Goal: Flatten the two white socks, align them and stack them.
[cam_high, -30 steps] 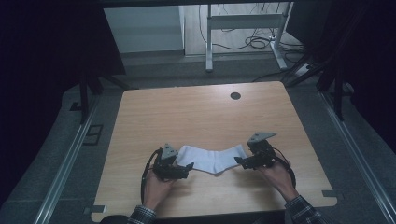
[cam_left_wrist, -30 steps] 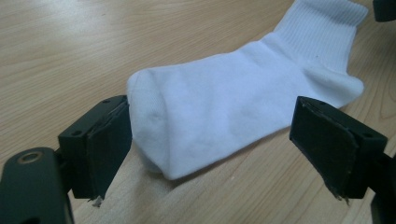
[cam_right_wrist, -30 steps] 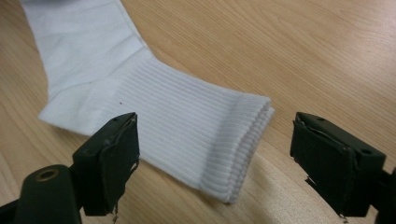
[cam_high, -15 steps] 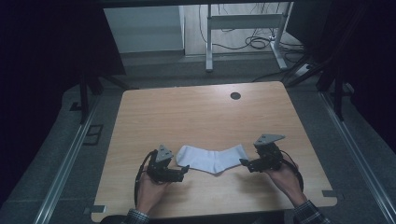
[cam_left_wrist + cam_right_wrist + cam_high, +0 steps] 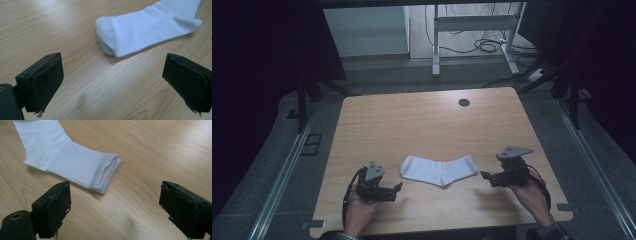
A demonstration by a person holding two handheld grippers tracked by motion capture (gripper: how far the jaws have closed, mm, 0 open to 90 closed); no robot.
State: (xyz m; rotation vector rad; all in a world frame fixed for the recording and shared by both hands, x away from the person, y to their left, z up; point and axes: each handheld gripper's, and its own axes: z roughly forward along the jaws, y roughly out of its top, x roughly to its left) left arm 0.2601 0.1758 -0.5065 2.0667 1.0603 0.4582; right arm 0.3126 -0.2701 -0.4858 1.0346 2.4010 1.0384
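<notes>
A white sock [image 5: 439, 170] lies flat on the wooden table [image 5: 422, 125], toe to the left and ribbed cuff to the right. My left gripper [image 5: 397, 188] sits just left of the toe, open and holding nothing. In the left gripper view the toe of the sock [image 5: 140, 27] lies ahead of the wide-apart jaws. My right gripper [image 5: 484, 176] stands open just right of the cuff. The right gripper view shows the ribbed cuff of the sock [image 5: 82, 166] a short way beyond its pads [image 5: 56, 211], untouched.
A dark round hole [image 5: 464, 102] marks the table's far right part. Metal rails run along both sides of the table. A desk frame [image 5: 472, 35] and cables lie on the floor beyond the far edge.
Both grippers have let go of the sock's ends and drawn back outward and toward the near edge. The sock now lies flat on the table.
</notes>
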